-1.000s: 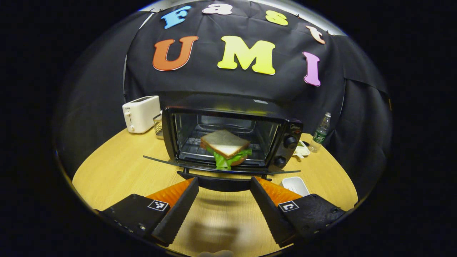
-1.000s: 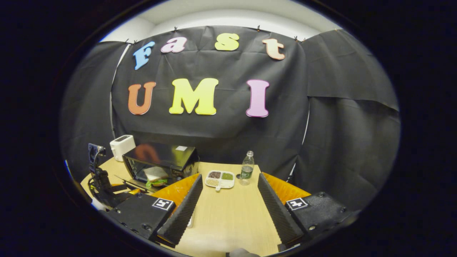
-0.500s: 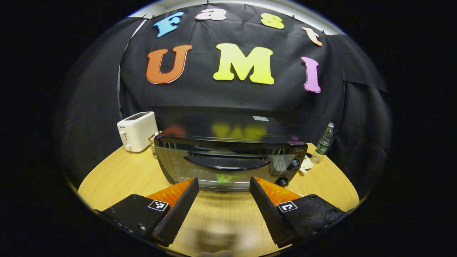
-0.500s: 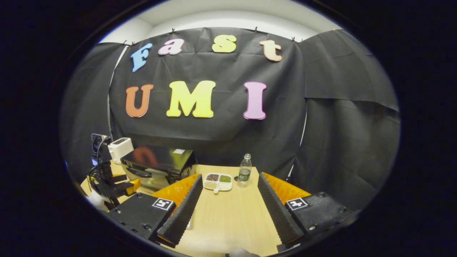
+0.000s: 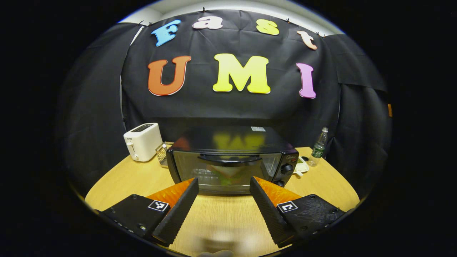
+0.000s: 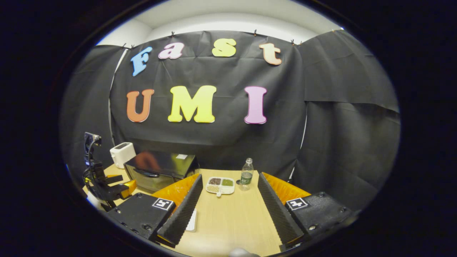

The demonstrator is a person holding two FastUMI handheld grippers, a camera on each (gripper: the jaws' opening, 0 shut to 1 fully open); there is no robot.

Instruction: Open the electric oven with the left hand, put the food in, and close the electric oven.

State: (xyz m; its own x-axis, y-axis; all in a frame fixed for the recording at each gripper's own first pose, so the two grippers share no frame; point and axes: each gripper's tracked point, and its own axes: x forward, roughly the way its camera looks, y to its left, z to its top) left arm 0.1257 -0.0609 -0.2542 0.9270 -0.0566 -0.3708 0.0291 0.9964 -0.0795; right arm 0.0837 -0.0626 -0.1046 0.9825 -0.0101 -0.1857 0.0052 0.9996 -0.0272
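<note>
Presently the left tool [image 5: 224, 192] stands spread wide, its two fingers well apart and clasping nothing; bare tabletop [image 5: 221, 217] lies between them. It is levelled at the front of the electric oven [image 5: 232, 160], short of it and touching no part of it. Seen from the right gripper view, the left tool [image 6: 117, 187] hangs at the near left edge of the tabletop, just in front of the oven door, with cabling rising above it; whether a hand shows on it cannot be told.

The right tool [image 6: 228, 200] is likewise released, fingers splayed and gripping nothing, held low over the tabletop and pointed toward the booth's back wall.

The electric oven sits at mid-tabletop with its door [image 5: 223, 173] upright against the body, handle [image 5: 228, 160] across the top of the glass. The food [image 5: 225, 176] is inside, dimly visible through the glass as green and pale shapes; finer detail cannot be made out.

A white toaster [image 5: 142, 141] stands to the oven's left, with a small wire basket [image 5: 162, 154] between them. To the oven's right are a divided snack tray [image 6: 221, 185] and, beside it, an upright water bottle [image 6: 247, 174].
</note>
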